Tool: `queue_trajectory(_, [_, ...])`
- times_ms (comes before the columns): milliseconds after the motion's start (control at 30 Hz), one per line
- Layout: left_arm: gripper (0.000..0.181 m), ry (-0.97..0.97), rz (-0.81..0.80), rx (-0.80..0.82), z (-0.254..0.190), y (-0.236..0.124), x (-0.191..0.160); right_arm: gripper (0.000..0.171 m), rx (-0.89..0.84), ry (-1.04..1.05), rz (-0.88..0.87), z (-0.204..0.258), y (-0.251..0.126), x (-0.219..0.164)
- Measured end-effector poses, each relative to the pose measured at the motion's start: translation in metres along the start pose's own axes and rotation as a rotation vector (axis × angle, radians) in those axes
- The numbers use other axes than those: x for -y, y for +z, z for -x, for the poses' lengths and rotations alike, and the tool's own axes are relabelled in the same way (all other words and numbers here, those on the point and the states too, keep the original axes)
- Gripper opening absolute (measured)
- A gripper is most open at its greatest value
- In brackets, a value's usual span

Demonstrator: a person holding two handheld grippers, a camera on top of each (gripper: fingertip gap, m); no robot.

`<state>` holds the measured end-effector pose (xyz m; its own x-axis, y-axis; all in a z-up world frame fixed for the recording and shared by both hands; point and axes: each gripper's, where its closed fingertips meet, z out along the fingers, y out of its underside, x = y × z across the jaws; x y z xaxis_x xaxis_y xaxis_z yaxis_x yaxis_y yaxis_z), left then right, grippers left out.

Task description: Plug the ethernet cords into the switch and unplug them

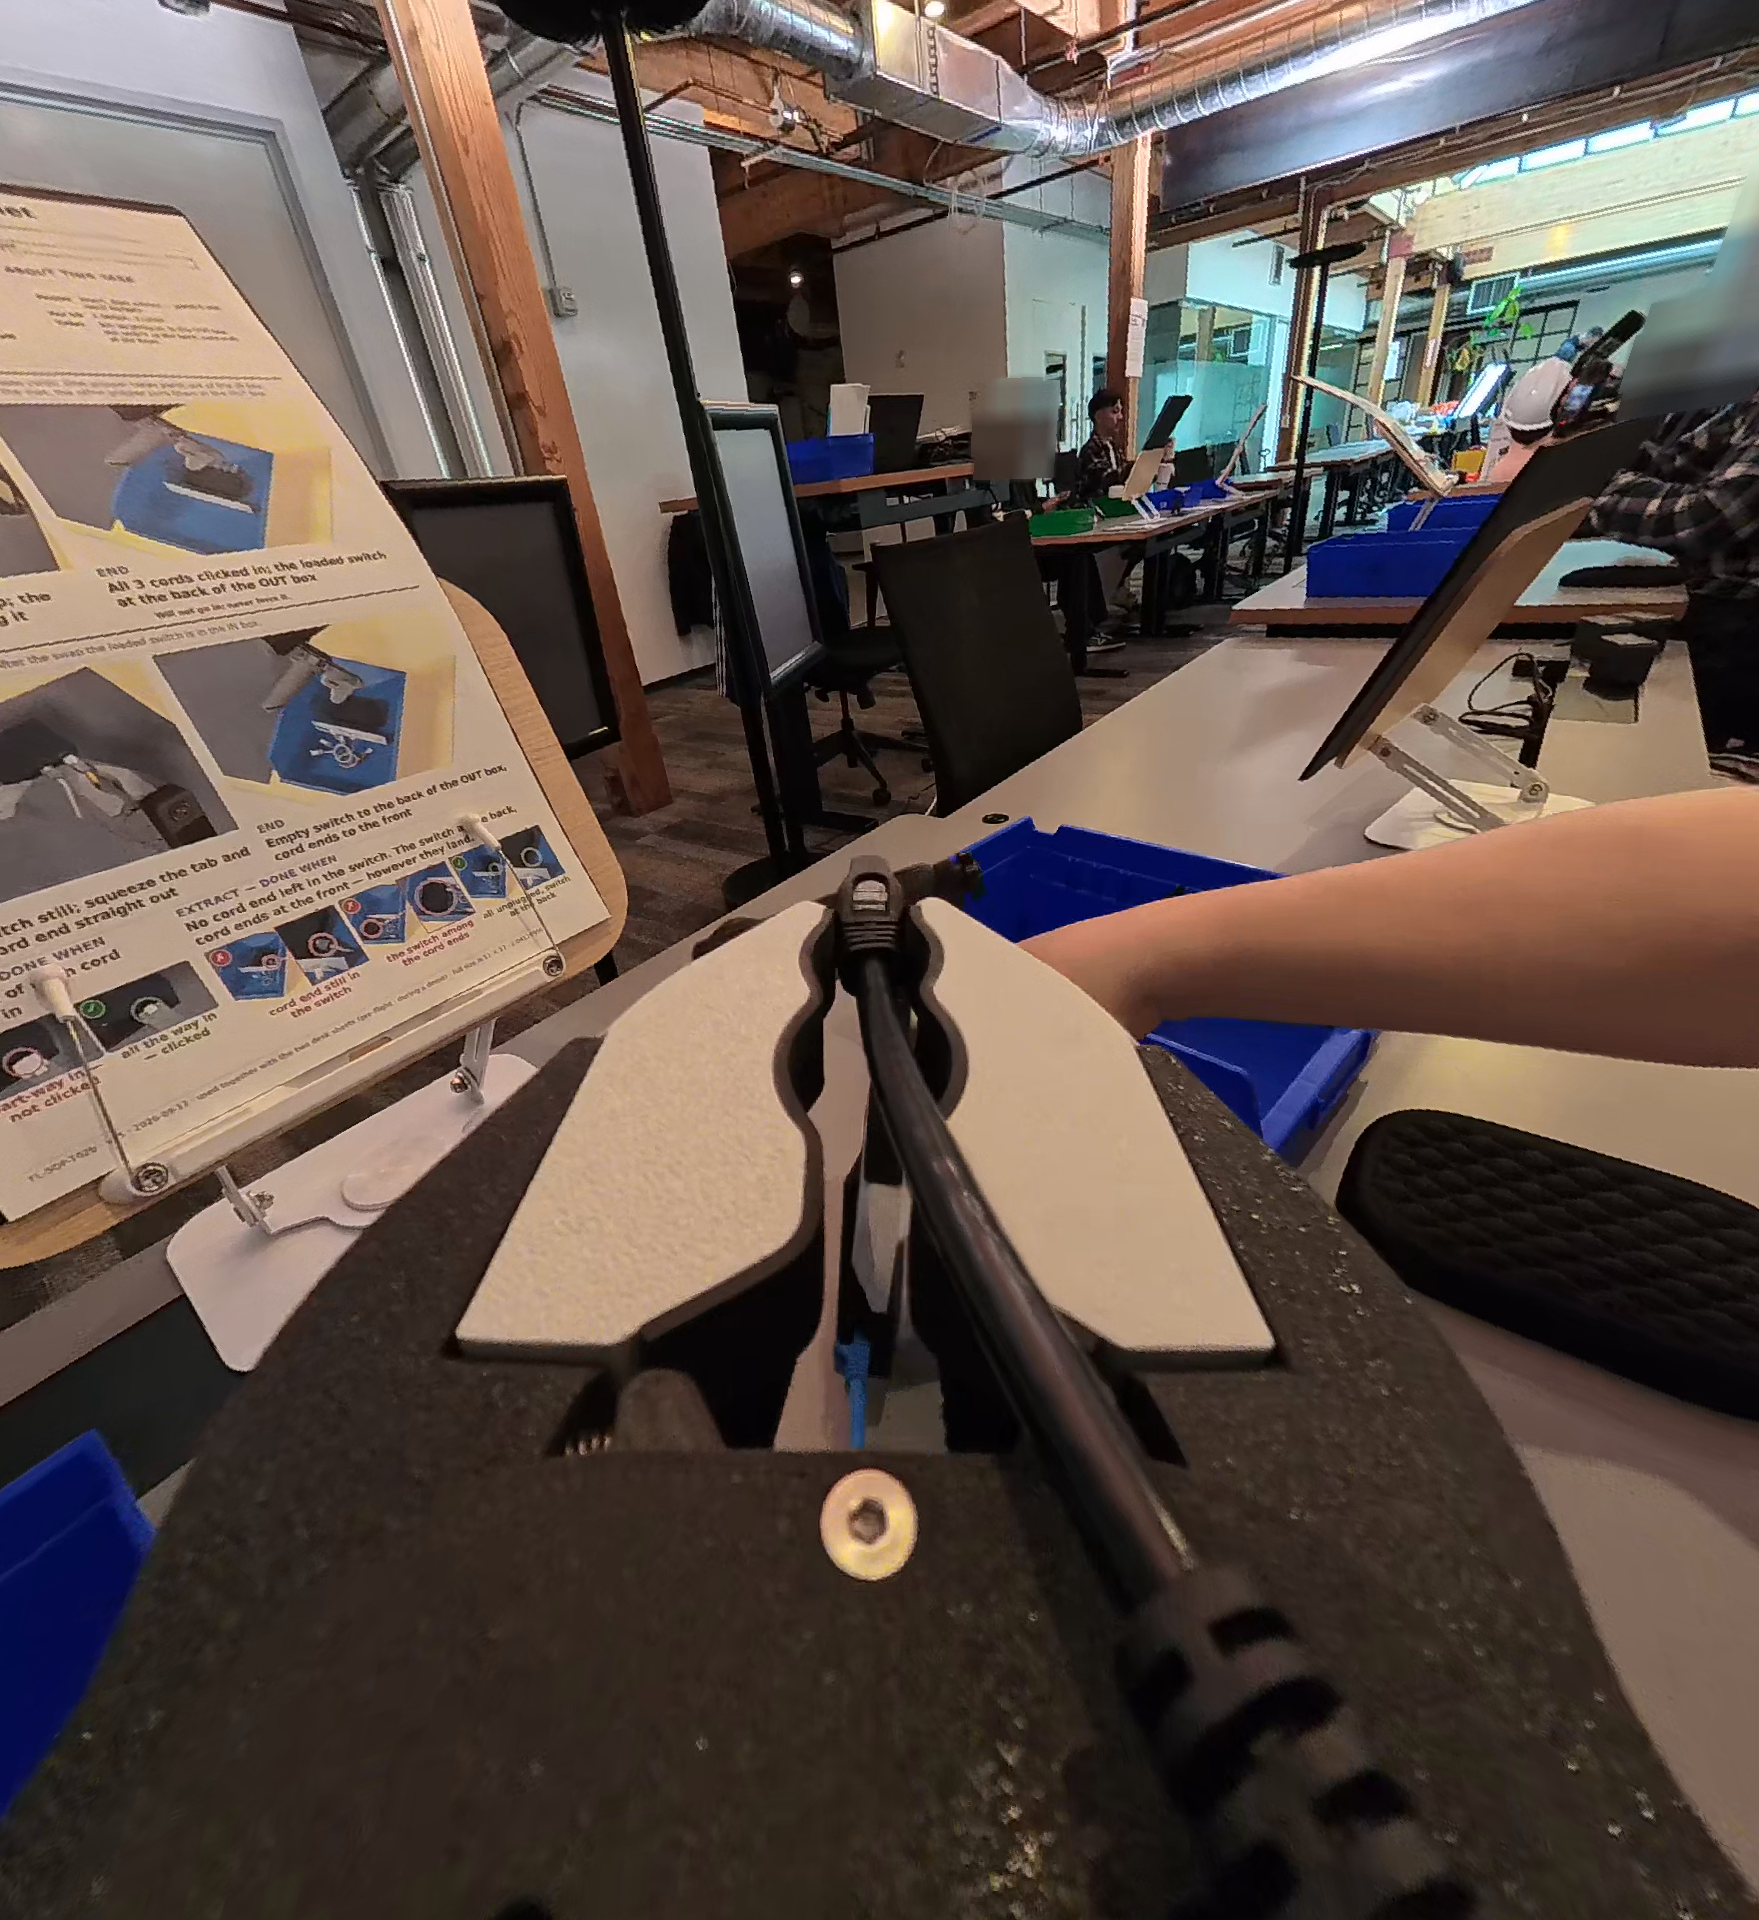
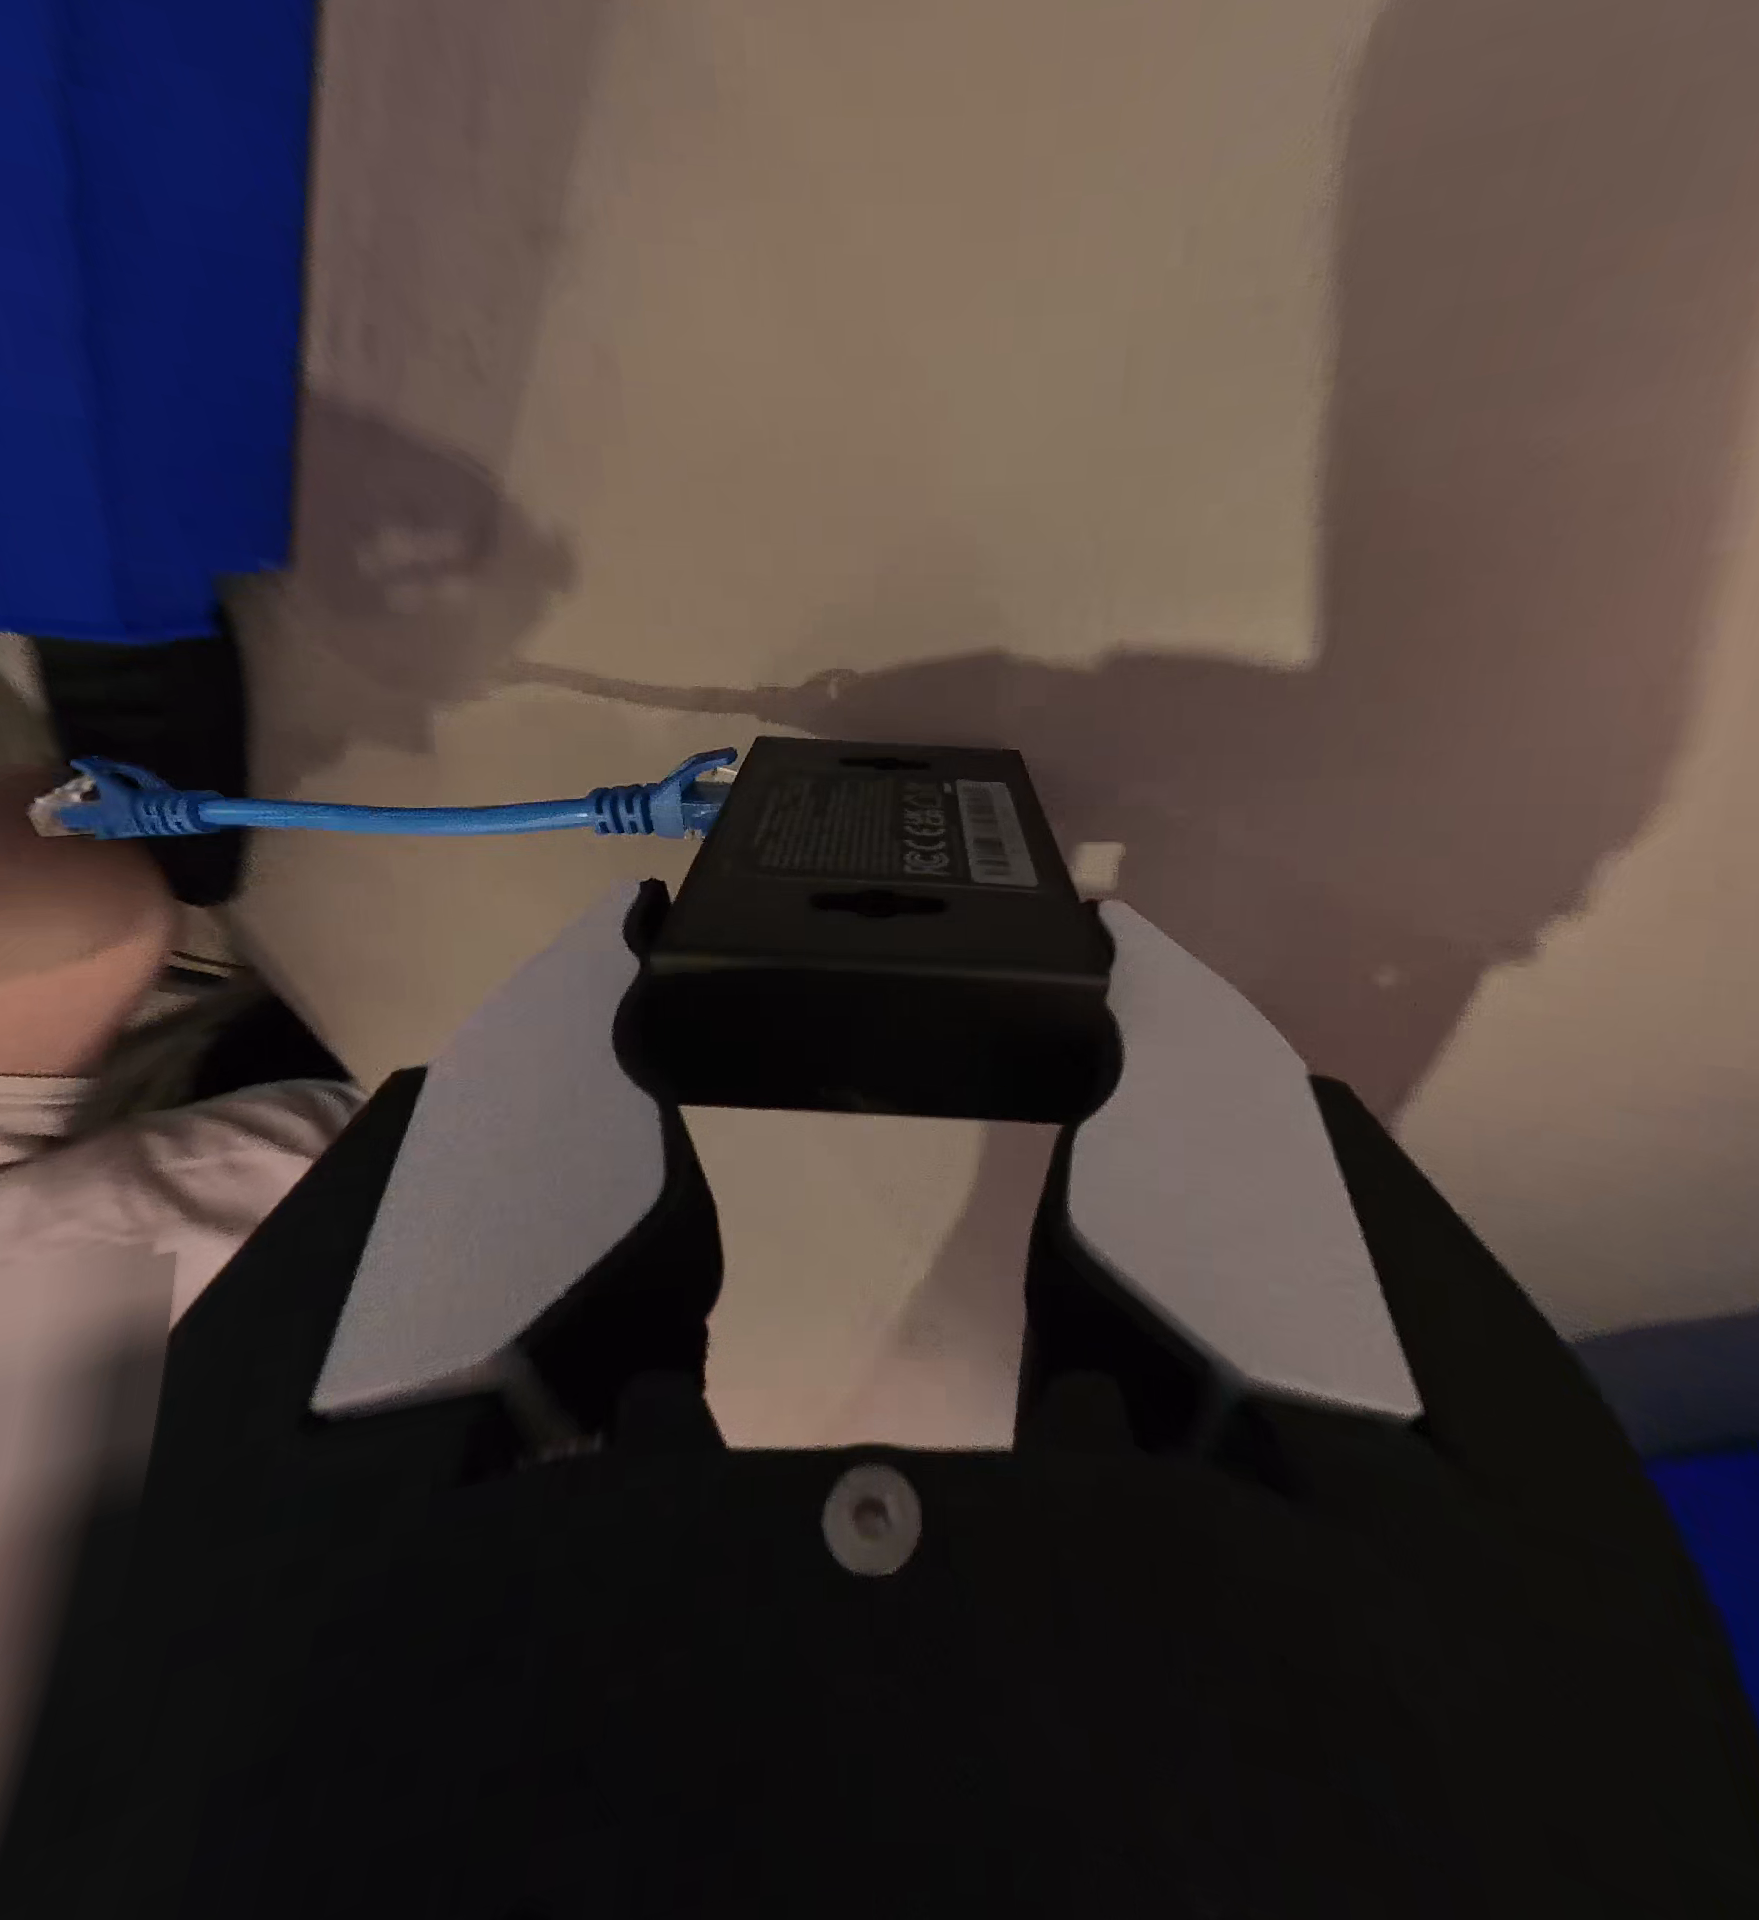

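My left gripper (image 1: 870, 925) is shut on a black ethernet cord (image 1: 968, 1174) just behind its plug (image 1: 870, 896), which points forward past the fingertips. The cord trails back over the gripper body to its other plug at the bottom right. My right gripper (image 2: 870, 935) is shut on the black switch (image 2: 880, 862), held above the table with its labelled underside up. A short blue ethernet cord (image 2: 387, 816) is plugged into the switch's left side and sticks out to the left, its free plug in the air. A bit of blue cord (image 1: 851, 1382) shows between the left fingers.
A blue bin (image 1: 1114, 904) stands just beyond the left gripper, with a person's bare arm (image 1: 1477, 925) reaching across it. An instruction sheet on a stand (image 1: 179, 675) is at the left. A black wrist pad (image 1: 1602, 1257) lies at the right. Another blue bin (image 2: 96, 312) is at the upper left of the right wrist view. The left gripper's tips are roughly 25 centimetres from the right gripper's.
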<state>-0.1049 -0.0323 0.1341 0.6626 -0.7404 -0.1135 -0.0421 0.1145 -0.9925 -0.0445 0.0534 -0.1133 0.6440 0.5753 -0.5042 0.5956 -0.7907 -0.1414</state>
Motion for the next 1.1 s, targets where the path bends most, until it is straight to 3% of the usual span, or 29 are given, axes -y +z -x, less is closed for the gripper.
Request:
queue_trajectory(233, [0.011, 0.02, -0.005, 0.0, -0.004, -0.004, 0.006, 0.072, 0.31, 0.044, -0.405, 0.023, -0.036, 0.036])
queue_trajectory(433, [0.011, -0.002, 0.037, 0.028, 0.003, 0.007, -0.012, 0.071, 0.401, -0.021, -0.805, 0.047, -0.078, 0.063])
queue_trajectory(633, [0.012, 0.018, 0.052, 0.113, 0.014, 0.025, -0.038, 0.072, 0.346, -0.053, -1.066, 0.054, -0.09, 0.075])
queue_trajectory(767, [0.012, -0.022, 0.094, 0.129, 0.023, 0.034, -0.06, 0.072, 0.363, -0.088, -1.133, 0.068, -0.088, 0.076])
queue_trajectory(900, [0.012, -0.073, 0.128, 0.129, 0.031, 0.039, -0.074, 0.072, 0.257, -0.186, -1.194, 0.075, -0.093, 0.079])
queue_trajectory(1100, [0.012, -0.042, 0.075, 0.196, 0.043, 0.037, -0.073, 0.072, 0.155, -0.341, -1.303, 0.09, -0.115, 0.082])
